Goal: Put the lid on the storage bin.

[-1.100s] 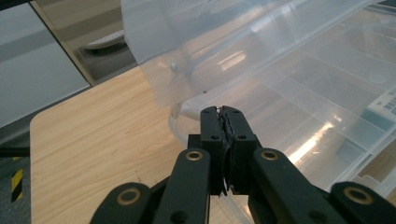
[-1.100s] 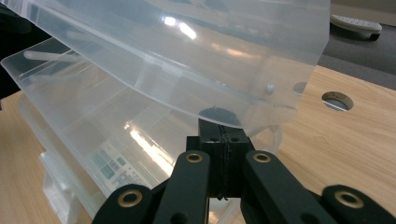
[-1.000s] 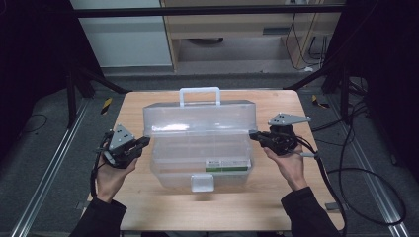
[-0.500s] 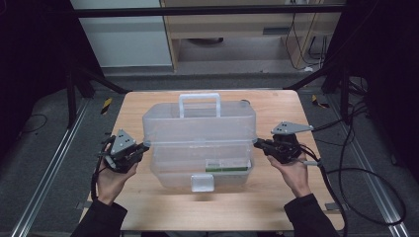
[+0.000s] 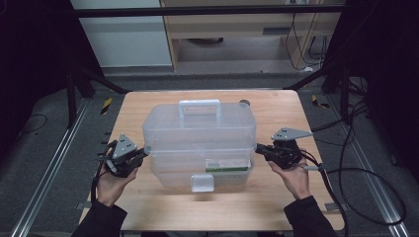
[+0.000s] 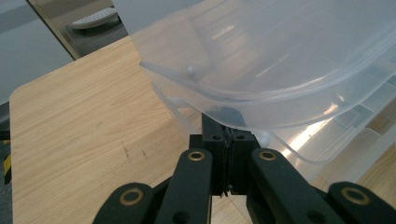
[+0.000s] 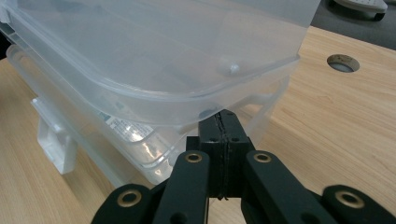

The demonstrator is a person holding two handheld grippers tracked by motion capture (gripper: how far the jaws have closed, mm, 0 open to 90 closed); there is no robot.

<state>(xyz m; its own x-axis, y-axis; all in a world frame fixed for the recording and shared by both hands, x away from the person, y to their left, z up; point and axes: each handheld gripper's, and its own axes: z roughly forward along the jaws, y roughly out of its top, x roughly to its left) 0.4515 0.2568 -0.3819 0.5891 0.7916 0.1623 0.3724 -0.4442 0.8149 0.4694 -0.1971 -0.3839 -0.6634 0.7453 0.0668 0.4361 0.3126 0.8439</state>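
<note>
a clear plastic box (image 5: 200, 143) with a handle (image 5: 199, 106) is shown at the middle of a wooden table (image 5: 276, 202), its lid (image 5: 197, 126) raised slightly above the base. the left gripper (image 5: 140, 154) is set under the lid's left edge, jaws pressed together on nothing. the right gripper (image 5: 260, 148) is placed likewise at the right edge, jaws together. contact with the lid rim seems likely, though it is blurred. a latch (image 5: 203, 182) is seen at the front.

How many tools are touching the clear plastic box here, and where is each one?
2. The left tool is shut and tucked under the lid rim at the left end of the clear plastic box. The right tool is shut under the rim at the right end.
</note>
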